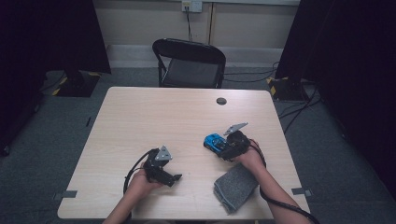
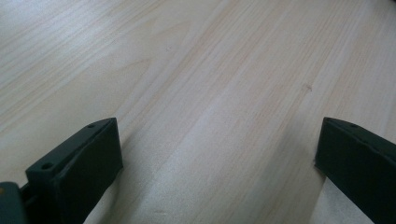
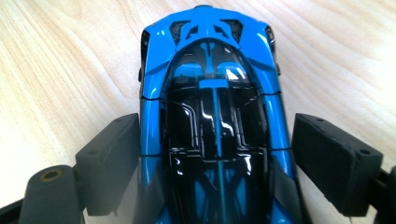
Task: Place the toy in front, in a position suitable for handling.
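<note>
Dim, dark-edged high view; soft overhead glare on the glossy car roof (image 3: 215,121); blurred near edges.

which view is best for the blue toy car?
The right gripper view: the blue toy car sits close up, seen from above, between the right gripper jaws. The high view shows it small on the table, partly covered by that gripper. The left gripper view gives bare tabletop.

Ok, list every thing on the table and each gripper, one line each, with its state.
Blue toy car: on its wheels on the table, between the right gripper's jaws.
Right gripper: open, a gap at one jaw.
Left gripper: open, nothing between the jaws.
Grey cloth: folded, lying flat near the table's front edge.
</note>
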